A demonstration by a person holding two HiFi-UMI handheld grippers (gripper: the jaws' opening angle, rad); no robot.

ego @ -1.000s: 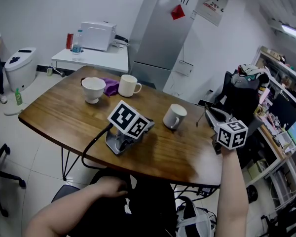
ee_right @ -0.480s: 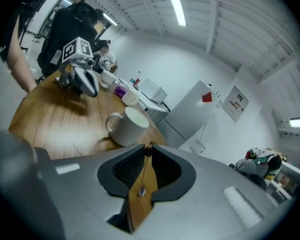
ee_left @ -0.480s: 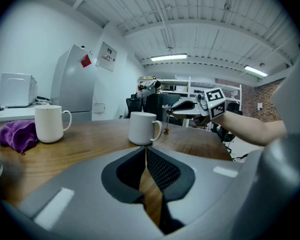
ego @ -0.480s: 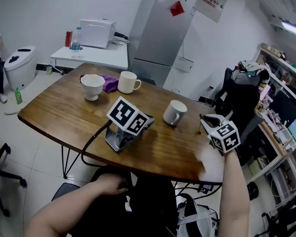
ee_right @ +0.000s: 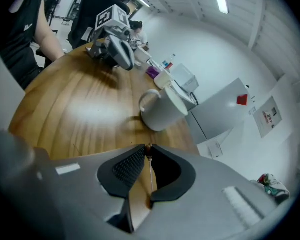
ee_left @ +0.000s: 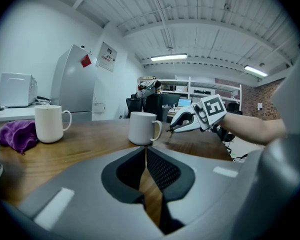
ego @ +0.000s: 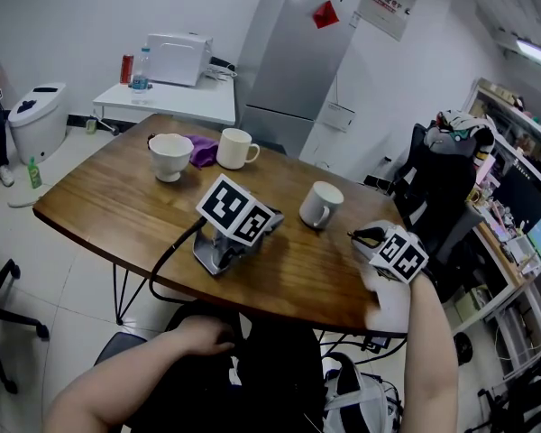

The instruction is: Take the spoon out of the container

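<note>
**Both tools shut, spoon unseen**
The left tool [ee_left: 146,153] lay on the tabletop [ego: 117,207], jaws together and empty. A white mug [ego: 320,207] stood ahead of it, near the tips of the hand-held right tool [ego: 357,235], likewise closed on nothing. The spoon showed nowhere, presumably hidden inside the mug; likely light, stiff and slippery, best pinched by its handle.
</note>
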